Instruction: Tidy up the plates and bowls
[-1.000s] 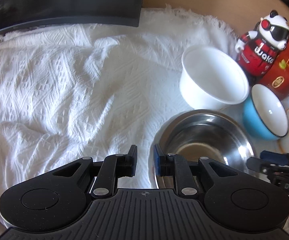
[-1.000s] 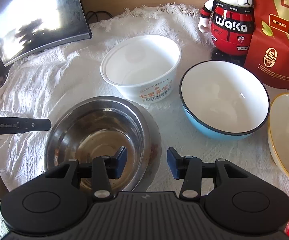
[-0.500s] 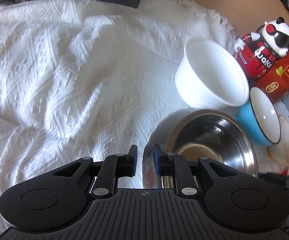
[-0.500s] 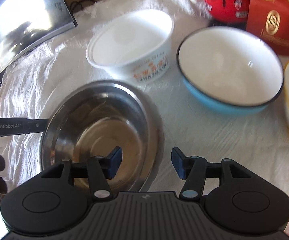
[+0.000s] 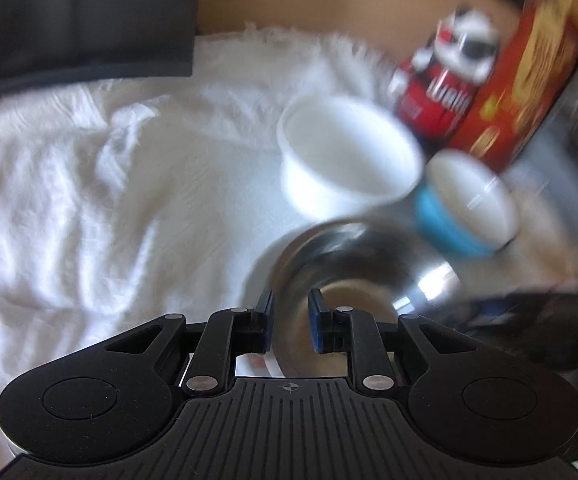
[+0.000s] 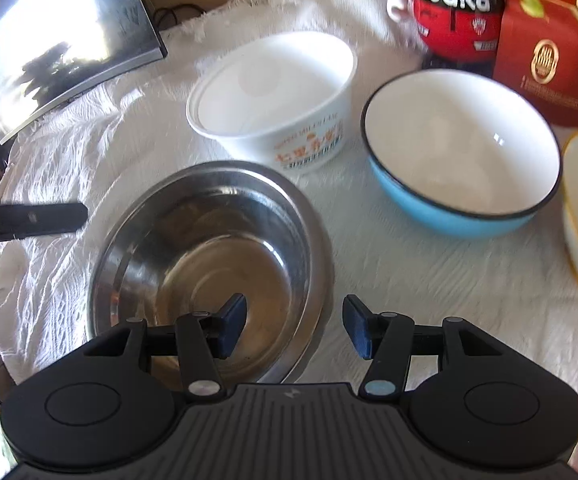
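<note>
Steel bowl (image 6: 209,264) is straddled at its near rim by the parted right gripper (image 6: 295,326); the left gripper (image 5: 291,322), narrowly open, is seen at the opposite rim

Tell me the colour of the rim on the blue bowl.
Black, a thin line around the blue bowl; the right wrist view shows it best.

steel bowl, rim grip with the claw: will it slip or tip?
Steel bowl looks thin and polished, so probably light but slippery under the right claw, whose jaws straddle its near rim. A one-sided rim grip would likely let it tilt. It sits on a wrinkled white cloth, so pushing may drag the fabric.
</note>
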A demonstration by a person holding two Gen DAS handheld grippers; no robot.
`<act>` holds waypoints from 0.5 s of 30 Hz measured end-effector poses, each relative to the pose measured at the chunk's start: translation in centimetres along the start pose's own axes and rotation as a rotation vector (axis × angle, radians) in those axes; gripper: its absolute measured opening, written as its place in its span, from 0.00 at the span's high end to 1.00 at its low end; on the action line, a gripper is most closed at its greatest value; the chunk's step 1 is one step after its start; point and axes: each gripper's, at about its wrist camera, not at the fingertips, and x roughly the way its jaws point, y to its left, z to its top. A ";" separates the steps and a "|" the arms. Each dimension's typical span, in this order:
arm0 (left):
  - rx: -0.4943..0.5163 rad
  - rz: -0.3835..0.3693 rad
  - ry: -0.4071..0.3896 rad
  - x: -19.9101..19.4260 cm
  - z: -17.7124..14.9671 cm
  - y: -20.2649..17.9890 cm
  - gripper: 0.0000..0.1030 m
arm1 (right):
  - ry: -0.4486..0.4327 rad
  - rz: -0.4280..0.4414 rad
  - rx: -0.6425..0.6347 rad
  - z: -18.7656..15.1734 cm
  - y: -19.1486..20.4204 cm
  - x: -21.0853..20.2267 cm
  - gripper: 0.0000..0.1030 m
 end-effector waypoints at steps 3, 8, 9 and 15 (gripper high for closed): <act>-0.004 0.076 -0.004 0.8 -0.6 0.5 0.65 | 0.004 -0.010 0.003 0.2 -0.2 0.2 0.47; -0.133 -0.021 0.035 2.2 -0.4 3.0 0.64 | 0.010 -0.004 0.005 0.2 -0.5 0.2 0.47; -0.163 -0.046 0.061 3.0 -0.4 3.5 0.65 | 0.019 0.000 0.008 0.2 -0.6 0.4 0.47; -0.266 -0.111 0.131 6.1 -0.9 4.0 0.64 | 0.064 0.058 0.020 0.5 -0.4 2.1 0.47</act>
